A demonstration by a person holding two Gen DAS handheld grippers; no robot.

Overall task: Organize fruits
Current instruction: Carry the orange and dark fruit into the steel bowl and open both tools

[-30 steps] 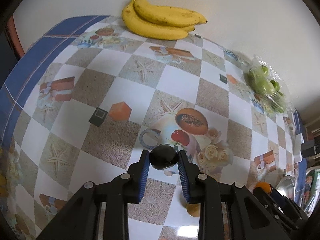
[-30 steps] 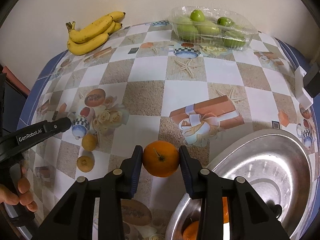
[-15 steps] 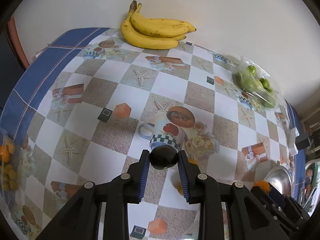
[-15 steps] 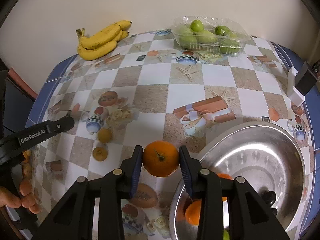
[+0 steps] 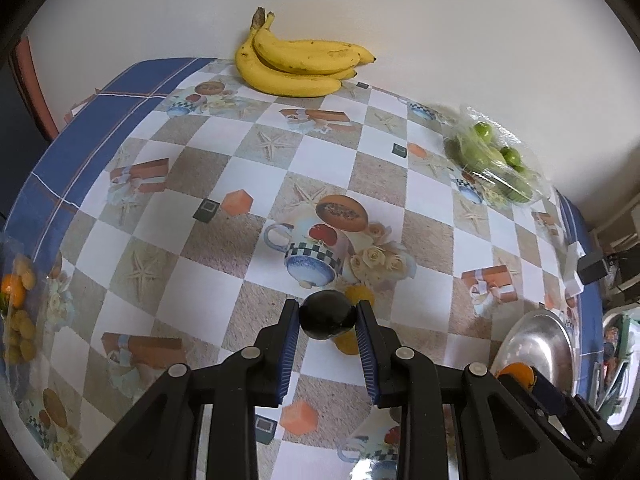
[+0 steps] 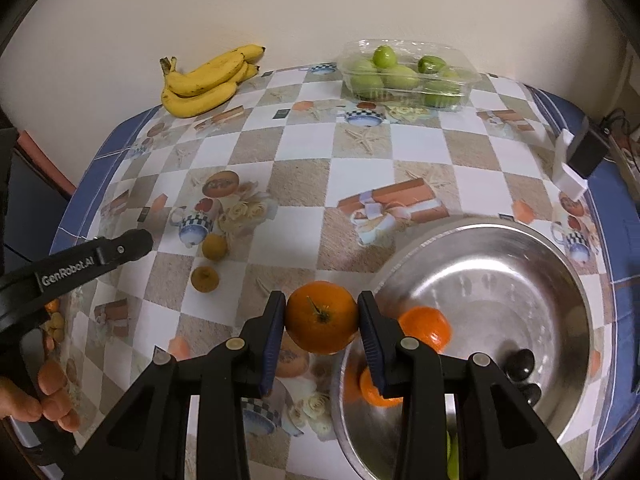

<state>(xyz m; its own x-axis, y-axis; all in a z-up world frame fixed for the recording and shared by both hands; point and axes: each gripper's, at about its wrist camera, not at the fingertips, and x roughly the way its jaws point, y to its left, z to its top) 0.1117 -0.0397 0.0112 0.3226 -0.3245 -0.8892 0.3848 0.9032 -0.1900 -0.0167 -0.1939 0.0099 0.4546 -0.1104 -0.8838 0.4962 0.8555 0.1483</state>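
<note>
1. Nearest the right wrist camera, the right gripper (image 6: 322, 316) clamps an orange (image 6: 321, 317) between its blue pads, stem facing the lens — the fruit is held clear of the tablecloth, just left of the steel bowl's rim.
2. At 3 o'clock from that orange, the steel bowl (image 6: 500, 248) holds two more oranges (image 6: 426, 328) near its left wall and two dark, glossy fruits (image 6: 519, 364) toward its lower right.
3. In the left wrist view, the left gripper (image 5: 328, 320) is closed tight on a dark round fruit (image 5: 328, 317), pinched between both pads and carried above the table.
4. Directly beneath that grip, two small yellow-brown fruits (image 6: 211, 262) lie loose on the checked tablecloth (image 6: 304, 224); from the right wrist they sit at 10 o'clock of the held orange, one just beyond the other, near the tip of the left gripper.
5. At the lower left edge of the right wrist view, a hand (image 6: 44, 396) curls around the left gripper's handle.
6. At 9 o'clock in the left wrist view, a clear bag (image 5: 18, 312) at the table's edge shows small yellow fruits and something orange inside.
7. Farther back, at 1 o'clock in the right wrist view, a clear plastic tray (image 6: 408, 74) holds green fruits.
8. Farthest off, at 11 o'clock against the wall, lies a bunch of bananas (image 6: 208, 80) — stems pointing left.
</note>
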